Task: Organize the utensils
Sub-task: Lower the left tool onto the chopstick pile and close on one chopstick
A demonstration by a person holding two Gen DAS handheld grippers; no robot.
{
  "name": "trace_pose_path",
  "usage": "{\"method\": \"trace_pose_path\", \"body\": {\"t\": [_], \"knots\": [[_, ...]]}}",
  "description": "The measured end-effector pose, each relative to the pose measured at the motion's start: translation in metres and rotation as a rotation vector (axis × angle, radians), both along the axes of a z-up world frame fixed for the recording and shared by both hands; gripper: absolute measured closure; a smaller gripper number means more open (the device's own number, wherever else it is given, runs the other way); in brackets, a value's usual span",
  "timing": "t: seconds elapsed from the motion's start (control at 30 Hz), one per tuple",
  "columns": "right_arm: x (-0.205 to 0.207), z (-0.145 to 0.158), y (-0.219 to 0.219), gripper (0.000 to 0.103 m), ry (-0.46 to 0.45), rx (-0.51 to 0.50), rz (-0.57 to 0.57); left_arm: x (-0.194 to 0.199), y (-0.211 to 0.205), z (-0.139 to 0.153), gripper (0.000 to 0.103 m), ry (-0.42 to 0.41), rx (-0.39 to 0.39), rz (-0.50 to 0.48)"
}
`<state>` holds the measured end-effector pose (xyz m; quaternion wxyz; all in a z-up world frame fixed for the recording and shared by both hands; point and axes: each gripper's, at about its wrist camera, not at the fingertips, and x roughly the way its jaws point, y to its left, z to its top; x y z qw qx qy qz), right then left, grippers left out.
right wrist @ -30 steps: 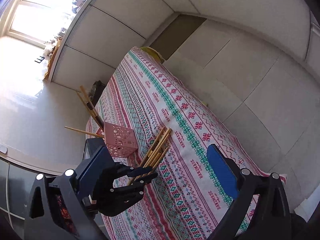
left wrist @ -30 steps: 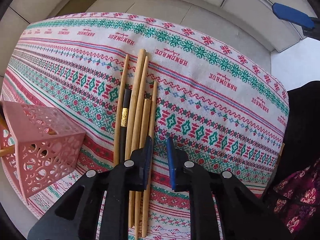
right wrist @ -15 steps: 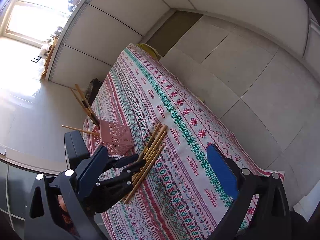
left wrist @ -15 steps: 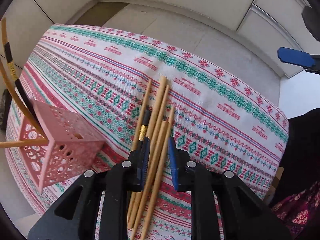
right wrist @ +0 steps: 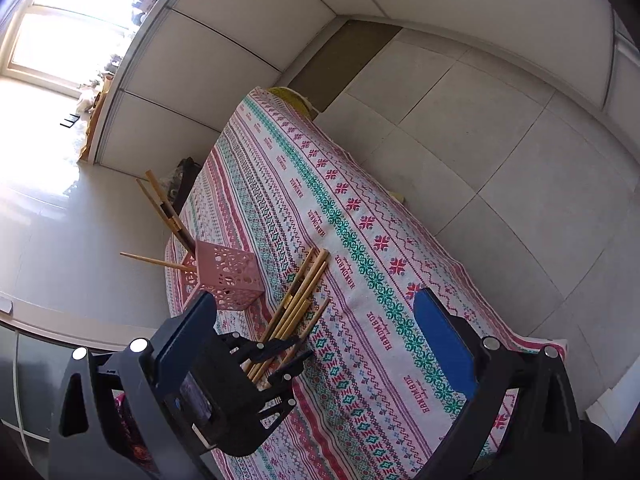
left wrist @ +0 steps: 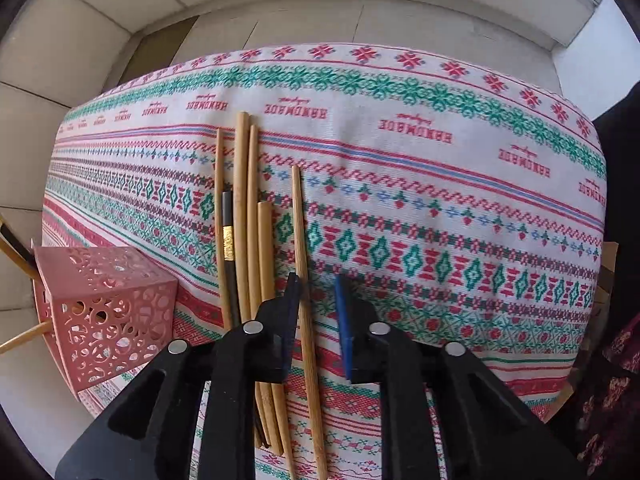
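left gripper [left wrist: 316, 312] nearest, pointing steeply down over patterned tablecloth [left wrist: 440, 208], jaws narrow with a gap. one thin chopstick [left wrist: 304, 280] runs between them, hugging left pad, lying flat on cloth, doesn't look pinched. just left of it, bundle of chopsticks [left wrist: 244, 220], one dark with gold band. further left, pink perforated holder [left wrist: 104, 312] at cloth's edge, few sticks poking out of it. right gripper [right wrist: 316, 344] hangs wide apart, nothing in it, up above the cloth. tiled floor [right wrist: 500, 128] beyond.
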<state>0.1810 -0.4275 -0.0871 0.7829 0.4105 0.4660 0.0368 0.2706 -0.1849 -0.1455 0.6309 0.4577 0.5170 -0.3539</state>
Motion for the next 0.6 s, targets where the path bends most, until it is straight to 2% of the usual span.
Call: {"method": "trace_pose_path", "body": {"t": [0.07, 0.2, 0.3, 0.4, 0.5, 0.6], "knots": [[0.0, -0.001, -0.001, 0.007, 0.005, 0.004, 0.002, 0.018, 0.002, 0.012, 0.085, 0.096, -0.073, 0.095], [0.001, -0.002, 0.0, 0.007, 0.007, 0.005, 0.007, 0.043, 0.007, 0.029, 0.085, 0.158, -0.131, 0.189], [0.002, -0.002, 0.0, 0.007, 0.008, 0.011, 0.007, 0.069, 0.022, 0.031, 0.085, 0.182, -0.122, 0.195], [0.002, -0.005, 0.0, 0.007, 0.012, 0.02, 0.014, 0.078, 0.037, 0.028, 0.085, 0.202, -0.115, 0.192], [0.003, -0.007, -0.001, 0.007, 0.017, 0.031, 0.012, 0.082, 0.028, 0.027, 0.084, 0.22, -0.106, 0.169], [0.002, -0.007, -0.005, 0.007, 0.019, 0.036, -0.004, 0.079, 0.019, 0.02, 0.082, 0.222, -0.054, 0.158]]}}
